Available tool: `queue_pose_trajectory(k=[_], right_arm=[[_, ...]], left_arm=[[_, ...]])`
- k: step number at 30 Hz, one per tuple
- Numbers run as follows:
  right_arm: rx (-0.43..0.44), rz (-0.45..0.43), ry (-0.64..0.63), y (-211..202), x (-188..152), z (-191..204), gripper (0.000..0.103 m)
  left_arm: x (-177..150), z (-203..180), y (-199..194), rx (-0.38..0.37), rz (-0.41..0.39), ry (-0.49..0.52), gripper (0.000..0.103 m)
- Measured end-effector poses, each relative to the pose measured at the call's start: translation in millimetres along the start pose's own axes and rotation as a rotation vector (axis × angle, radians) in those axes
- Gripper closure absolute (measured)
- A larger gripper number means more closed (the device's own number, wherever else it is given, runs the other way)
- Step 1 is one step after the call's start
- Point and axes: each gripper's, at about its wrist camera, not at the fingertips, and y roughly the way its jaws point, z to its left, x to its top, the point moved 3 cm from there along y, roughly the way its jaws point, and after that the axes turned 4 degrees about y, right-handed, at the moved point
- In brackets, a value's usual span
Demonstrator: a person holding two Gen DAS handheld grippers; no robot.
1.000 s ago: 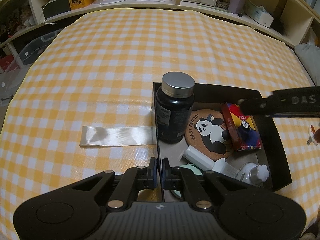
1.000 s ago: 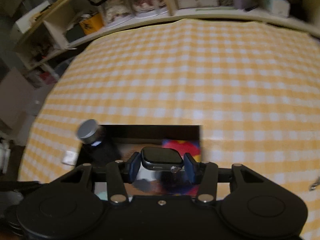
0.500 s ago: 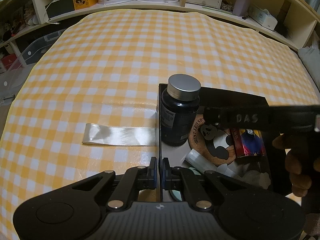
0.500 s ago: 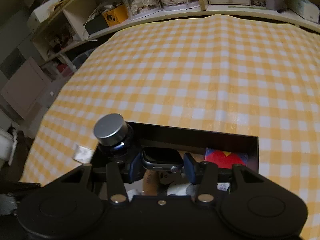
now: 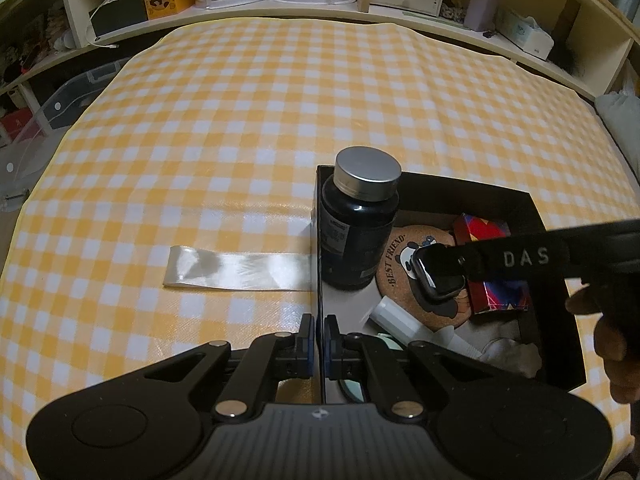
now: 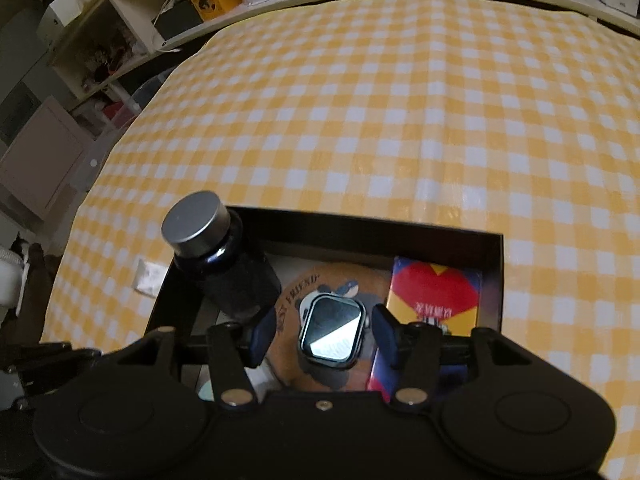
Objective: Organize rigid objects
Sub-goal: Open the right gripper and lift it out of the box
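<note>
Resting on the cork coaster (image 6: 320, 284) inside the black box (image 6: 360, 226), the smartwatch body (image 6: 331, 330) lies face up between the spread fingers of the right gripper (image 6: 322, 338), whose jaws have just been opening and whose pads now stand clear of its sides. The watch is a strapless rounded rectangle with a dark metallic case, a glossy black screen catching a pale reflection across its lower corner, and a small crown on one edge. In the left wrist view the same watch (image 5: 438, 276) sits on the panda-printed coaster (image 5: 400, 264), lettered "BEST FRIEND", at about 3 o'clock from the dark bottle (image 5: 358, 232), which stands upright with a silver cap in the box's 10 o'clock corner. A red and blue printed carton (image 5: 496, 264) lies just beside the coaster at 3 o'clock, and a white tube (image 5: 396, 318) lies at 6 o'clock. The left gripper (image 5: 319, 334) is closed on the near end of the box's left wall (image 5: 319, 240). A strip of glossy white ribbon (image 5: 236, 268) lies flat on the yellow checked tablecloth (image 5: 280, 120) at 9 o'clock from the box.
</note>
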Motion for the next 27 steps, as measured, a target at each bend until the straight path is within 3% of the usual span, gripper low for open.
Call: queue_pose_trajectory(k=[14,27], right_arm=[[-0.06,0.032,-0.036,-15,-19,14,0.047],[-0.084,0.015,-0.037,-37,-28,14,0.038]], left_arm=[[-1,5,-3,-0.01,-0.002,-0.024,0.097],[-1,8,-7,0.01,-0.013,-0.059,0.097]])
